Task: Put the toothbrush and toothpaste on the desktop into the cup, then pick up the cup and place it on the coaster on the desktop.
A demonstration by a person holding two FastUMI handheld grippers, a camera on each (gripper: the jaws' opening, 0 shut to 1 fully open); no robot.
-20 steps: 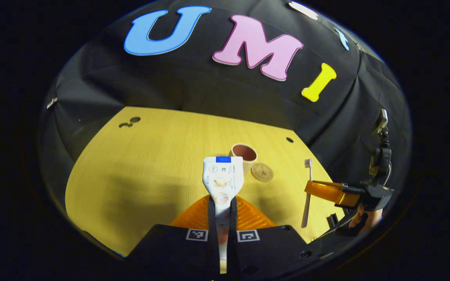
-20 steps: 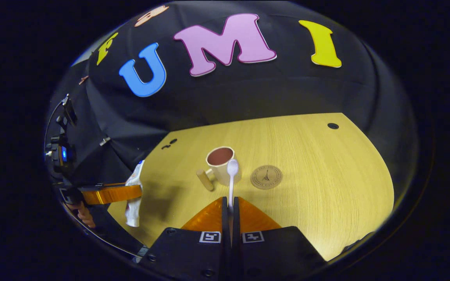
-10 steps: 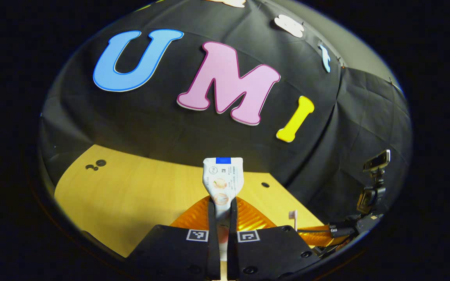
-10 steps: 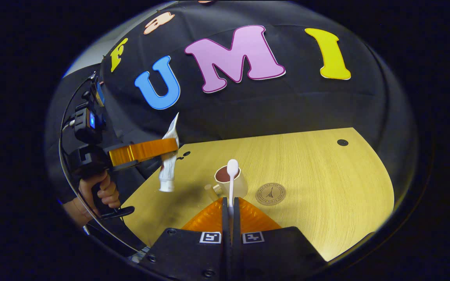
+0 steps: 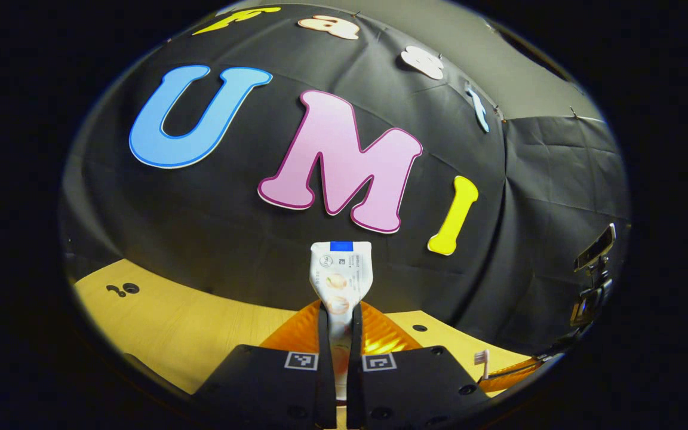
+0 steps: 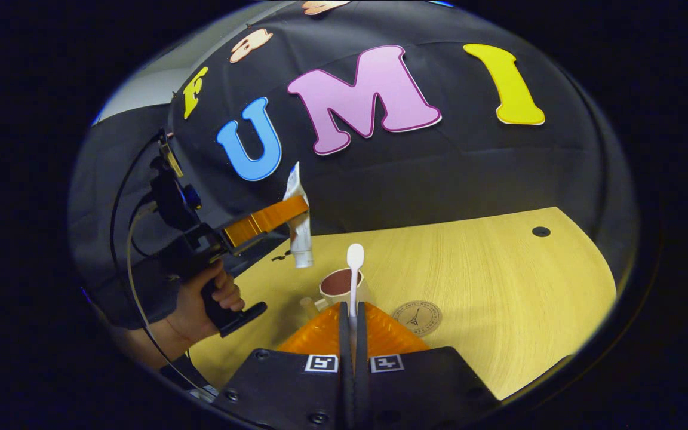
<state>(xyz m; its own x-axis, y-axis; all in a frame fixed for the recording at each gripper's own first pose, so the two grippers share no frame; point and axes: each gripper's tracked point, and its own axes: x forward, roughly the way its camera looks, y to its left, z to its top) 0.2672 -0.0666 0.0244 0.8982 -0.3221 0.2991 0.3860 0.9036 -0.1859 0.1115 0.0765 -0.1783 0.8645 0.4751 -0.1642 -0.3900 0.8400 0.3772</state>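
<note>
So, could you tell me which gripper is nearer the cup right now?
Right. The right gripper sits just before the cup; the left gripper hangs above, off to its side.

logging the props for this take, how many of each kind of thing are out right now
toothpaste: 1, held in the left tongs
toothbrush: 1, held in the right tongs
cup: 1, on the table
coaster: 1, on the table
total: 4
</note>
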